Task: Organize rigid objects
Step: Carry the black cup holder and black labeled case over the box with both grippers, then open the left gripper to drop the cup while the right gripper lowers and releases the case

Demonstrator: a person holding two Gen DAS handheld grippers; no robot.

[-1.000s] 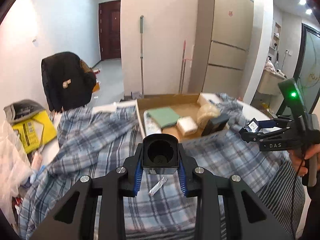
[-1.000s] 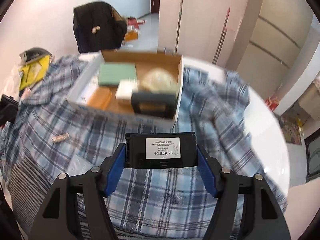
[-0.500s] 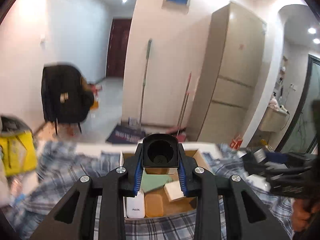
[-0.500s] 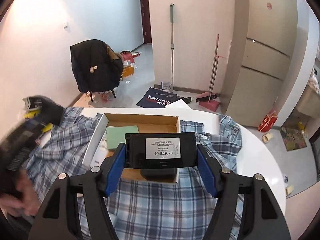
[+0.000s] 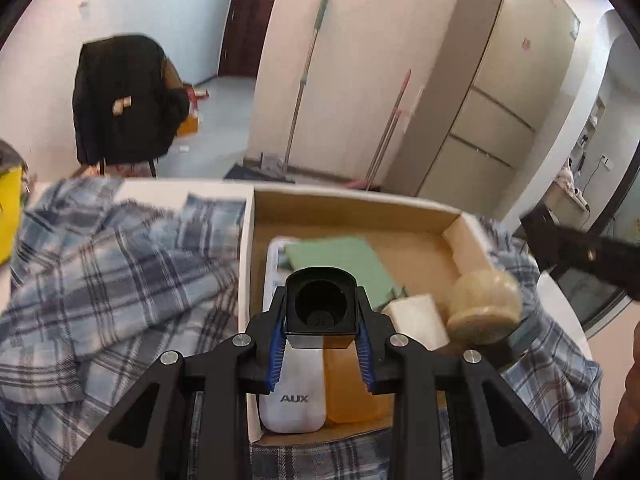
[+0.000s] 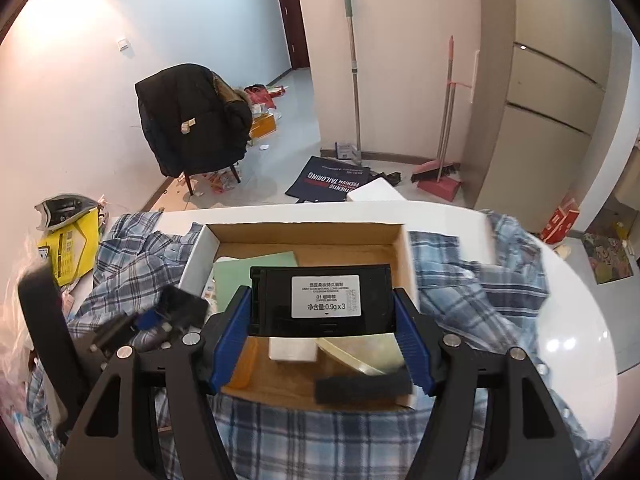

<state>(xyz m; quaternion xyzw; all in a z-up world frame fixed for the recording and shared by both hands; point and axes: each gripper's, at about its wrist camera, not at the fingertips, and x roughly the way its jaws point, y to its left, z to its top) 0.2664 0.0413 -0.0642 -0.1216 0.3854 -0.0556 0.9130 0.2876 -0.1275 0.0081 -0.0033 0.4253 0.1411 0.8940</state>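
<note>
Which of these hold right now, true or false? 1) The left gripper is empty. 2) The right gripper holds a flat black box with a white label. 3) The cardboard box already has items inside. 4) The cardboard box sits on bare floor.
1) False: the left gripper is shut on a small black open-topped container.
2) True: the right gripper clamps the flat black box, label facing the camera.
3) True: the cardboard box holds a white AUX remote, a green card and more.
4) False: it rests on a plaid cloth over a white table.
</note>
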